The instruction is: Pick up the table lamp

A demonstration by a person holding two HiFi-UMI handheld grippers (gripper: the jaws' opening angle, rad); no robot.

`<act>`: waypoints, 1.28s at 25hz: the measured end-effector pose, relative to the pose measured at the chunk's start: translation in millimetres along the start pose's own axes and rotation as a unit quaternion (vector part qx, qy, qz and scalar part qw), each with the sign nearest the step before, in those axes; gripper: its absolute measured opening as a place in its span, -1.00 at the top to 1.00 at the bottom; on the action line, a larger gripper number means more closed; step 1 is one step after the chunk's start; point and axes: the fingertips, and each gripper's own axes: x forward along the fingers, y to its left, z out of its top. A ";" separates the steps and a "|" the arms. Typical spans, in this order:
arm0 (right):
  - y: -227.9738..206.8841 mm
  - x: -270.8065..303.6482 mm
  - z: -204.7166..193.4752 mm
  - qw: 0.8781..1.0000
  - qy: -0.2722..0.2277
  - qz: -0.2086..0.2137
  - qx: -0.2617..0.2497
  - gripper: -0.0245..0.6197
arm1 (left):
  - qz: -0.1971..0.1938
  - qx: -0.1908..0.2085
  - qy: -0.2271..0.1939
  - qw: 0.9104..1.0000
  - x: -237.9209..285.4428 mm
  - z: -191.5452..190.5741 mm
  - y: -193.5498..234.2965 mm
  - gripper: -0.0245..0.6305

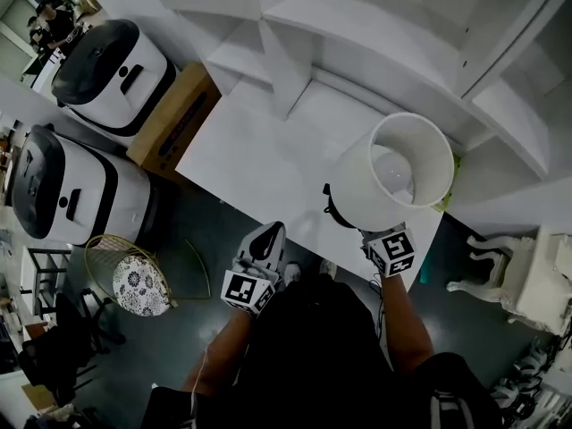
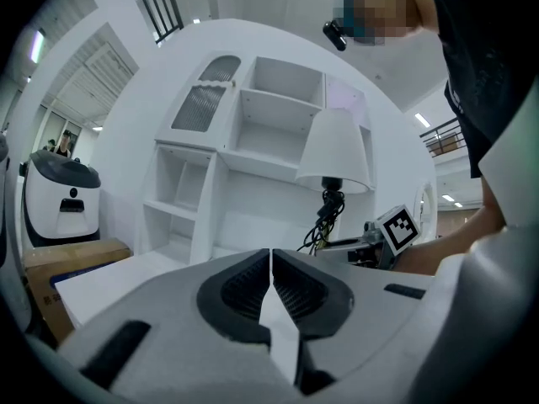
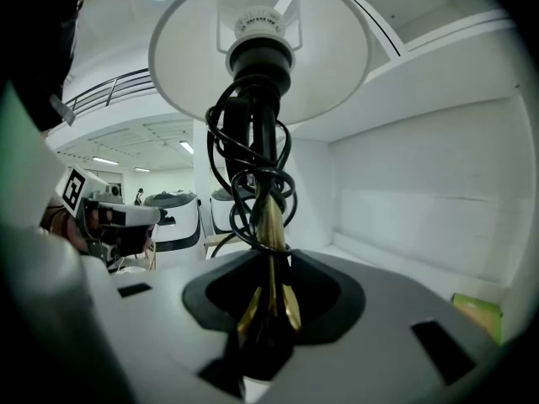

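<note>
The table lamp has a wide white shade (image 1: 407, 162), a brass stem (image 3: 271, 225) and a black cord (image 3: 248, 154) wound round the stem. My right gripper (image 3: 269, 305) is shut on the brass stem just below the cord loops. In the head view the right gripper (image 1: 368, 233) sits under the shade at the table's front edge. The lamp's base is hidden. My left gripper (image 1: 271, 231) is off to the left of the lamp, shut with nothing in it (image 2: 271, 289). From the left gripper view the lamp (image 2: 334, 151) stands upright to the right.
A white desk (image 1: 259, 164) backs onto a white shelf unit (image 1: 375, 25). Two white and black machines (image 1: 112, 65) (image 1: 63, 186) and a cardboard box (image 1: 174, 119) stand at the left. A patterned stool (image 1: 134, 282) sits on the floor. White furniture (image 1: 527, 280) stands at the right.
</note>
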 end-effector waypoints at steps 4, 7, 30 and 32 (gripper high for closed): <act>1.9 -7.8 11.5 1.000 -0.006 -0.002 -0.004 0.54 | 0.007 0.004 -0.007 1.000 -1.2 7.7 8.8 0.85; 5.8 -11.2 17.7 1.000 -0.006 -0.001 -0.005 0.54 | 0.012 0.009 -0.013 1.000 -2.7 15.1 13.7 0.85; 31.6 -37.1 30.6 1.000 -0.011 0.009 -0.017 0.54 | 0.012 0.012 -0.025 1.000 -8.7 23.4 14.2 0.85; 31.7 -37.8 27.8 1.000 -0.010 0.009 -0.016 0.54 | 0.012 0.012 -0.025 1.000 -8.6 23.4 14.3 0.85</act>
